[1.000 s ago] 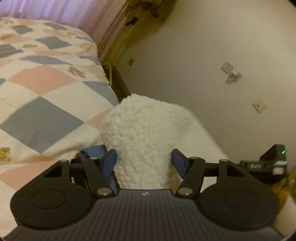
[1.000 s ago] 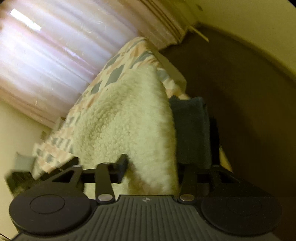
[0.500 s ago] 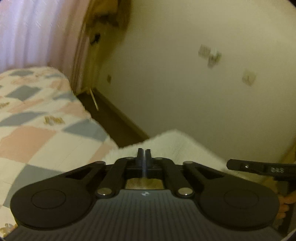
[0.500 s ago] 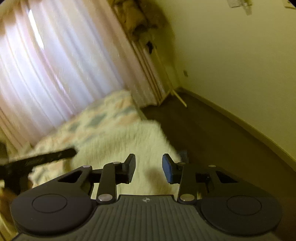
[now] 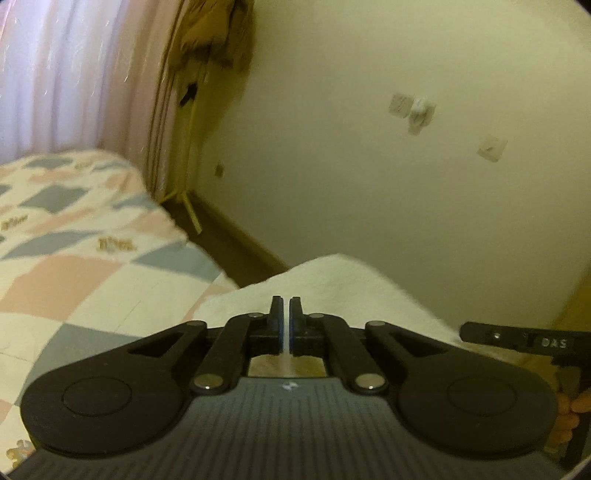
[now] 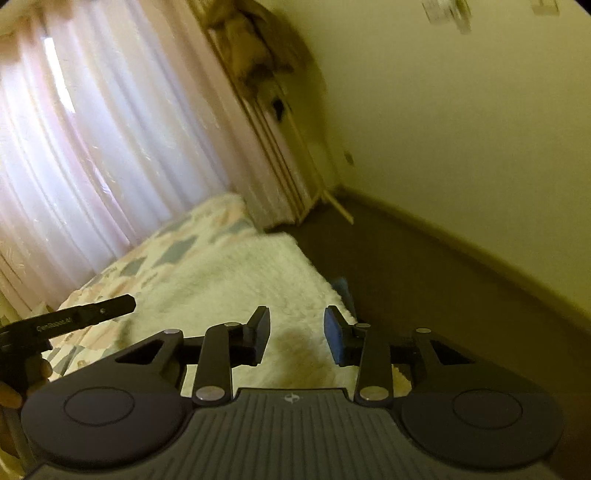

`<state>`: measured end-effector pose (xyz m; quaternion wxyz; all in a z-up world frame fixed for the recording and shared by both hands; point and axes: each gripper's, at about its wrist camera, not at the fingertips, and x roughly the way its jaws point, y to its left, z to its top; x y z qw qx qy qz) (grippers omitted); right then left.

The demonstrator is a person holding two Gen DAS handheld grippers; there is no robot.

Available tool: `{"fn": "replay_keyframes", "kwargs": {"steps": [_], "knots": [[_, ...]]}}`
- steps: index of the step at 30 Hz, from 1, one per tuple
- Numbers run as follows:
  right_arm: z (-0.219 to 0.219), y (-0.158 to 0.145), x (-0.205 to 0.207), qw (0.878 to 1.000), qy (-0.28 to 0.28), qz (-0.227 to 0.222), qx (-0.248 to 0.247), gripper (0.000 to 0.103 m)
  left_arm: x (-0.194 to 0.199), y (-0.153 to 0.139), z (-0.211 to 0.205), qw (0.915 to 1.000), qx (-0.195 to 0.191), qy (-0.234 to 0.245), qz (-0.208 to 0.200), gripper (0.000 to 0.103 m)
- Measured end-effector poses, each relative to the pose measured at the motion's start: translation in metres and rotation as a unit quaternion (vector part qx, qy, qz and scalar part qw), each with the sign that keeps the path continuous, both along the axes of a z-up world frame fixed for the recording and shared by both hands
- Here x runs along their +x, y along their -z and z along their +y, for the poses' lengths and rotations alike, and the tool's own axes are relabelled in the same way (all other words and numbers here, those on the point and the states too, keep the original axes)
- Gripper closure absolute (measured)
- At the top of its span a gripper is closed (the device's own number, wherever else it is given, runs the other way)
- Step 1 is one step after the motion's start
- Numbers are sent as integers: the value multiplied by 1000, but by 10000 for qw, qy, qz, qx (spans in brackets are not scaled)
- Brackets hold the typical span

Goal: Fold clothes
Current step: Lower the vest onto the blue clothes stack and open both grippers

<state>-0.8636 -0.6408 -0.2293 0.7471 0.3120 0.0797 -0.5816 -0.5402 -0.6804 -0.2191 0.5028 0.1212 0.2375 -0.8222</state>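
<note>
A white fleece garment (image 6: pixel 229 280) lies spread on the bed, reaching its right edge. My right gripper (image 6: pixel 297 334) hovers open just above the garment's near part, with nothing between its fingers. A bit of blue cloth (image 6: pixel 341 286) pokes out under the fleece at the bed's edge. My left gripper (image 5: pixel 285 310) is shut, its pads nearly touching, with only a thin pale sliver showing in the slit. The fleece garment (image 5: pixel 332 284) lies beyond and below it. Each gripper shows in the other's view: the left gripper (image 6: pixel 92 314), the right gripper (image 5: pixel 517 338).
The bed has a pink, grey and white patchwork quilt (image 5: pixel 74 266). A pale curtain (image 6: pixel 92 129) hangs behind it. Dark floor (image 6: pixel 424 266) runs between the bed and a cream wall (image 5: pixel 369 166). A stand with a brown garment (image 5: pixel 214 33) is in the corner.
The left gripper went from open around the fleece to shut and lifted. The right gripper let go of the fleece fold, opened and rose; the fleece now lies flat on the bed.
</note>
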Motion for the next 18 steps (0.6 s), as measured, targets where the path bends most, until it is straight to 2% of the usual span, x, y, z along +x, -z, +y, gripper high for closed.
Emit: {"fn": "replay_keyframes", "kwargs": {"steps": [4,7,10,13,18], "knots": [[46,-8,18,9993,-157,244,-236,65,-7,9,41,9990,35,411,-186,101],[69,7,37,9982,-330,486,-100,63,-16,36,58,9977,108,419,-521,101],[82,33,54,9944,-366,985,-99,63,-18,61,62,9979,136,397,-485,101],[87,45,62,9902,-372,1327,-241,62,-24,67,67,9976,4,388,-569,101],[92,38,72,9885,-263,1449,-350,61,-29,61,70,9958,-61,359,-843,101]]}}
